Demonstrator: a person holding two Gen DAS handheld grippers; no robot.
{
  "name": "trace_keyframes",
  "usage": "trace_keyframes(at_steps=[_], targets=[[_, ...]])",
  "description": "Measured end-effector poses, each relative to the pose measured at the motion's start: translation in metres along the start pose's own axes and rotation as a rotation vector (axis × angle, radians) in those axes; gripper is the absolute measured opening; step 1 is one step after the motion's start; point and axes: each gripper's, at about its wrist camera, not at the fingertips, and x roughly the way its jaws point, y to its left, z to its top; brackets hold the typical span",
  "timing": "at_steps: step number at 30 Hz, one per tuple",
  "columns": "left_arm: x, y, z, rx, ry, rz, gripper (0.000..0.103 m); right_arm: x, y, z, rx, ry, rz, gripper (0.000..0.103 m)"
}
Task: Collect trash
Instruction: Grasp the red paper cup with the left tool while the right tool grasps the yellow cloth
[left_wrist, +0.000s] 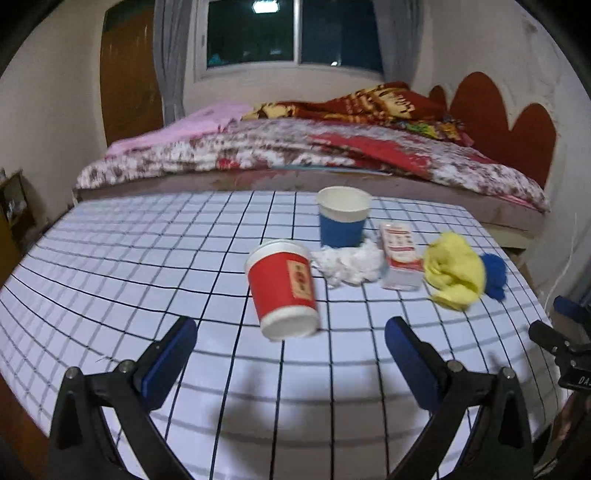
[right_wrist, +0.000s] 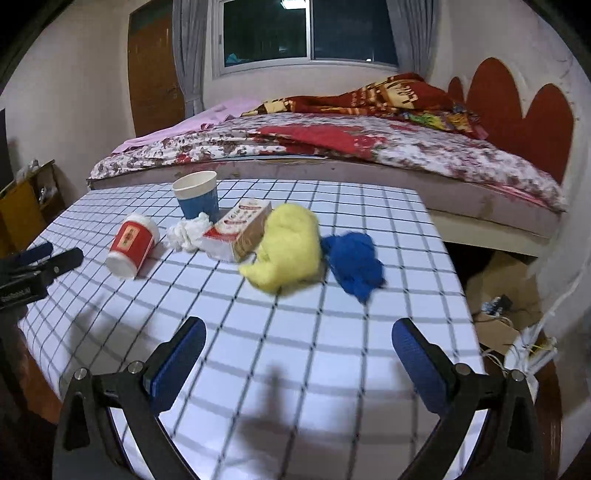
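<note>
Trash is sitting in a loose row mid-table on the grid-pattern cloth; red paper cup is lying on its side, base toward the left camera, at 12 o'clock just ahead of the left gripper; blue paper cup is standing upright behind it at about 1 o'clock; crumpled white tissue is lying against the blue cup's base and touching the small red-and-white carton lying flat on its right; yellow crumpled wad is sitting just beside the carton at 2 o'clock, blue crumpled wad touching its far side.

Left gripper jaws are standing wide, nothing between them, blue pads hovering over bare cloth.

Right gripper is also gaping wide and empty; from its view the yellow wad is at 12 o'clock, blue wad at 1 o'clock, carton and tissue at 11, red cup at 10, blue cup behind them.

Table is taking most of both views; bed with floral cover is running along its far edge; window is showing dark at 12 o'clock on the back wall; cardboard and cables are lying on the floor at 3 o'clock in the right view.
</note>
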Motion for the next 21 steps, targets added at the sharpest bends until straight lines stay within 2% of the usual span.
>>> trace_keyframes(at_steps=[2, 6, 12, 21], targets=[[0.015, 0.007, 0.003, -0.019, 0.013, 0.005, 0.102, 0.019, 0.003, 0.012, 0.005, 0.01, 0.008, 0.102], [0.038, 0.016, 0.004, -0.061, 0.049, -0.012, 0.102, 0.051, 0.007, 0.029, 0.001, 0.044, 0.022, 0.089], [0.063, 0.019, 0.01, -0.091, 0.085, -0.022, 0.101, 0.092, 0.014, 0.051, -0.016, 0.09, 0.017, 0.082], [0.084, 0.022, 0.012, -0.118, 0.132, -0.062, 0.087, 0.128, 0.02, 0.066, -0.021, 0.157, 0.005, 0.072]])
